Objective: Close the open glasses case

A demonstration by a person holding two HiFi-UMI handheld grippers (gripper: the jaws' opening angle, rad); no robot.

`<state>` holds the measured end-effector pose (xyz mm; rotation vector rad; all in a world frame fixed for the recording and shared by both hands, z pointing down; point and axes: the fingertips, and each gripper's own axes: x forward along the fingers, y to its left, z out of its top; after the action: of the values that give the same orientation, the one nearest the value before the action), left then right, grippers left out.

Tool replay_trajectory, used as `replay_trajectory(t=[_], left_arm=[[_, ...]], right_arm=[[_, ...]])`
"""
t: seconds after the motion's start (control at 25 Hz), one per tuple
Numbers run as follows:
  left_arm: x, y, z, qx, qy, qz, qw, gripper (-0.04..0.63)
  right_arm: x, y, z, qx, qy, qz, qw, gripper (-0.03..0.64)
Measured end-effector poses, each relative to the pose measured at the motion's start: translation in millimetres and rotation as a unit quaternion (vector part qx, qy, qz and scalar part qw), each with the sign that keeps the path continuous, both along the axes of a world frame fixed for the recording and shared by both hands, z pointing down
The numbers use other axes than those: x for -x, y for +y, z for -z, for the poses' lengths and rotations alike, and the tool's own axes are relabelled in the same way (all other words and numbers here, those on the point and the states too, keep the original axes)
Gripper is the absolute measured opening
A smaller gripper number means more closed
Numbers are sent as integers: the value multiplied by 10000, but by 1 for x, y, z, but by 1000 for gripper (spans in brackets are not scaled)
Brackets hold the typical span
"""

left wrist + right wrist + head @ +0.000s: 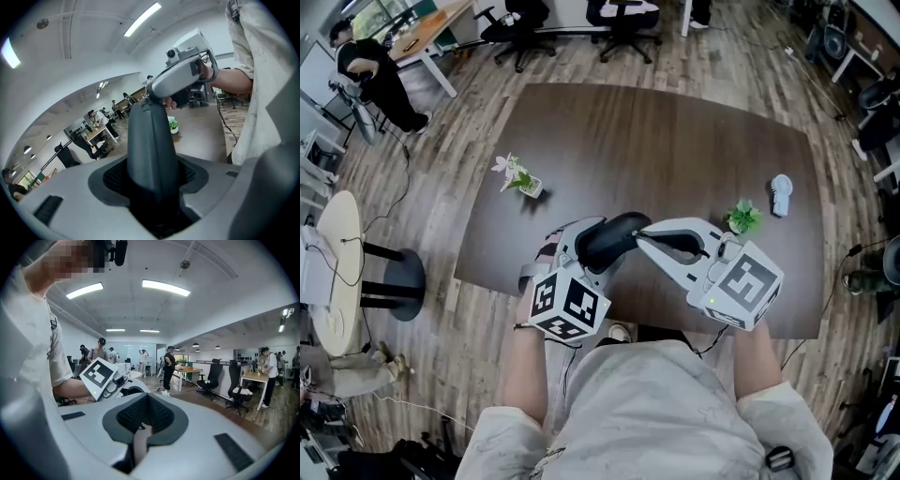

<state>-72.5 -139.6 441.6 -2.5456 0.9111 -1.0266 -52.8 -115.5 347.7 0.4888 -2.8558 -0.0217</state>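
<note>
We hold the glasses case [617, 234] in our left tongs [581, 246]. Its two jaws stand wide apart, because the fat dark case sits between them and the pads press on both of its sides. In the left gripper view the case [149, 154] sticks up and out from the left tongs [152, 180] like a tall dark hill. We cannot tell if its lid is all the way down.

Our right tongs [643, 236] are squeezed tight, jaw against jaw. In the right gripper view the right tongs [145, 418] hold nothing. Their closed tip comes in from the right and seems to touch the far end of the case, the end that pokes out of the left tongs. We see that tip [151, 92] at the top of the case in the left gripper view too.

Both tongs are close together above the near edge of the dark table [675, 141].

A little green plant [742, 218] stands just beside the right tongs, on their outer side. A small white thing [781, 194] lies a bit past the plant. A tiny pot with pale flowers [518, 178] stands on the table beyond the left tongs, well apart from them.
</note>
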Motion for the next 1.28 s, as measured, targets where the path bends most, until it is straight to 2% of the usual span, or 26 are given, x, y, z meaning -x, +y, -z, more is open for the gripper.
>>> replay_trajectory(t=[0.32, 0.48, 0.56, 0.68, 0.8, 0.92, 1.04, 1.16, 1.28], left_arm=[[4, 0, -2, 3, -62, 57, 10000, 262], [4, -1, -7, 24, -8, 62, 10000, 264], [3, -1, -7, 58, 139, 58, 9999, 265], [1, 1, -2, 111, 427, 23, 9990, 265], [-3, 6, 11, 216, 987, -147, 9948, 265], [-10, 15, 32, 326, 1704, -454, 9838, 266], [-17, 23, 52, 422, 2352, -771, 9680, 266], [-25, 34, 70, 563, 2946, -1169, 9468, 265], [-32, 47, 79, 891, 3401, -1448, 9249, 265]], right_arm=[[4, 0, -4, -54, 84, -3, 10000, 3], [5, 1, -11, -241, 344, 47, 9991, 8], [6, 4, -8, -424, 348, 164, 9984, 17], [7, 7, 6, -579, -57, 258, 9980, 83], [-2, 7, 14, -419, -477, 239, 9977, 143], [-8, 8, 29, -257, -1066, 326, 9934, 209], [-10, 5, 27, -55, -1285, 377, 9910, 261], [-9, 7, 26, 337, -1626, 617, 9842, 279], [-9, 17, 34, 649, -2079, 1046, 9704, 271]])
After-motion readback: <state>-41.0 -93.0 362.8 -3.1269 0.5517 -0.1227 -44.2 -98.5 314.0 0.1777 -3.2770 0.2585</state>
